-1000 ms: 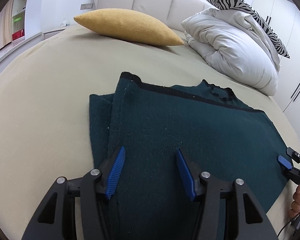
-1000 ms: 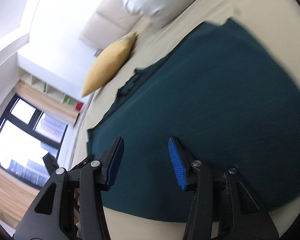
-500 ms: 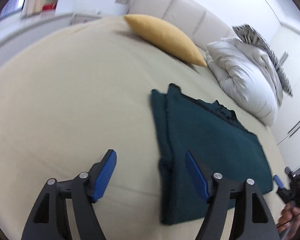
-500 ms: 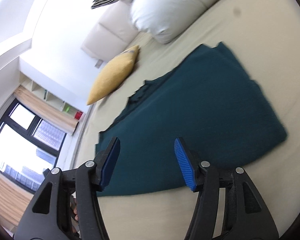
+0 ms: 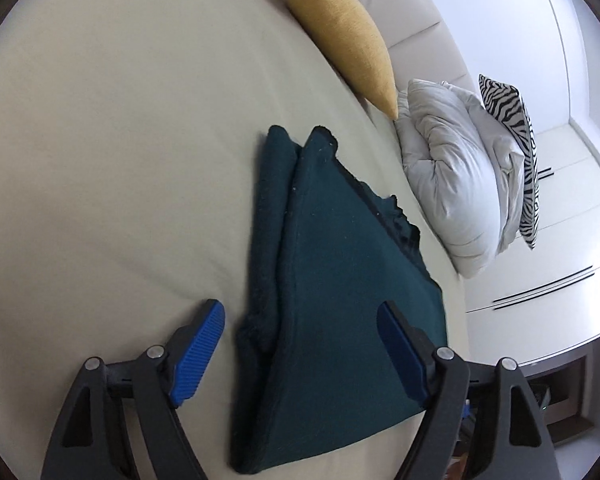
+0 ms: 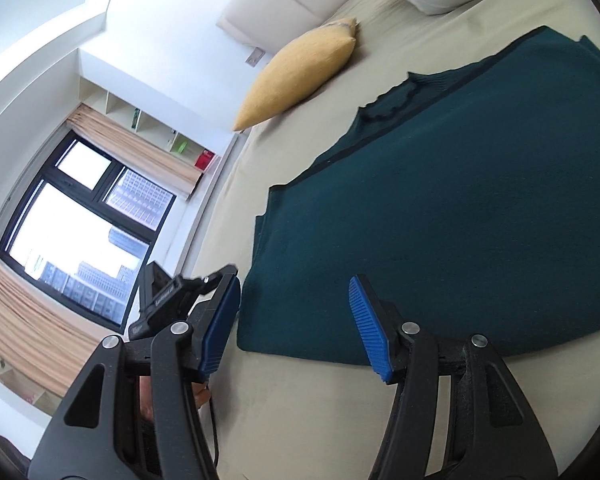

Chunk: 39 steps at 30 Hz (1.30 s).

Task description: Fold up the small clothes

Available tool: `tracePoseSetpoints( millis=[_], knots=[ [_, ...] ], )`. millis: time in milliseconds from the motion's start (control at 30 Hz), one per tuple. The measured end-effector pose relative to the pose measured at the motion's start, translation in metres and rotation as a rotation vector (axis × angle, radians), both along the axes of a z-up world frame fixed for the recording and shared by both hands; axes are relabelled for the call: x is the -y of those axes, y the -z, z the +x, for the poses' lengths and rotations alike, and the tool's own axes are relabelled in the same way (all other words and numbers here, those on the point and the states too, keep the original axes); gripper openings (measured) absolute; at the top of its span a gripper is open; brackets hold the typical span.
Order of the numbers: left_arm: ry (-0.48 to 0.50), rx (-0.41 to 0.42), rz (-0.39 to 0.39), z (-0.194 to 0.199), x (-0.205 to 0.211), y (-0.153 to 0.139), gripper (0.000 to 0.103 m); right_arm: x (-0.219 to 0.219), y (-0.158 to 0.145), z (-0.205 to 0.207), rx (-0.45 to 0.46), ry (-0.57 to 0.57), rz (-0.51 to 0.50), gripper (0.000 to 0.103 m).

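Observation:
A dark green knit garment [image 5: 340, 300] lies flat on the beige bed, folded in along its left side, with a black-trimmed neckline at the far edge. It also shows in the right wrist view [image 6: 460, 216]. My left gripper [image 5: 300, 356] is open and empty, hovering over the garment's near left edge. My right gripper [image 6: 296, 320] is open and empty, above the garment's near edge. The left gripper's body [image 6: 168, 300] shows at the left of the right wrist view.
A yellow cushion [image 5: 340, 28] and a white duvet [image 5: 460, 176] with a zebra pillow [image 5: 516, 136] lie at the head of the bed [image 5: 100, 140]. White wardrobes [image 5: 560, 220] stand to the right. A window [image 6: 80, 232] and shelves are to the left.
Both grippers have pulled back and turned. The left gripper moved off the garment's middle to its near left edge and opened wider. The right gripper drew back to the near edge.

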State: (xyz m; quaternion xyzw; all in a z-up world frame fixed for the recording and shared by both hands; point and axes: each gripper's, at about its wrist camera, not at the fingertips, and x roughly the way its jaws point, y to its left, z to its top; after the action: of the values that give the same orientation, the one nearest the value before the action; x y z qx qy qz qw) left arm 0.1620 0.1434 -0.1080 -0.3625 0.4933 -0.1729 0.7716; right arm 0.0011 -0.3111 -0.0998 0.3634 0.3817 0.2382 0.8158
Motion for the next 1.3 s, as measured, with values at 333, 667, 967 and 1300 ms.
tracePoseSetpoints(
  millis=[333, 667, 967, 1300],
  knots=[
    [-0.004, -0.086, -0.151, 0.017, -0.012, 0.027, 0.021, -0.048, 0.0, 0.045, -0.033, -0.122, 0.001, 0.056],
    [-0.004, -0.024, -0.147, 0.015, -0.012, 0.021, 0.015, -0.113, 0.021, 0.113, -0.112, -0.223, -0.067, 0.056],
    [0.06, 0.071, 0.017, 0.019, 0.036, -0.034, 0.013, -0.078, 0.048, 0.126, -0.18, -0.194, 0.046, 0.05],
    [0.29, 0.105, 0.093, 0.041, 0.236, -0.037, 0.004, 0.101, 0.045, 0.099, -0.164, 0.076, 0.22, 0.056]
  ],
)
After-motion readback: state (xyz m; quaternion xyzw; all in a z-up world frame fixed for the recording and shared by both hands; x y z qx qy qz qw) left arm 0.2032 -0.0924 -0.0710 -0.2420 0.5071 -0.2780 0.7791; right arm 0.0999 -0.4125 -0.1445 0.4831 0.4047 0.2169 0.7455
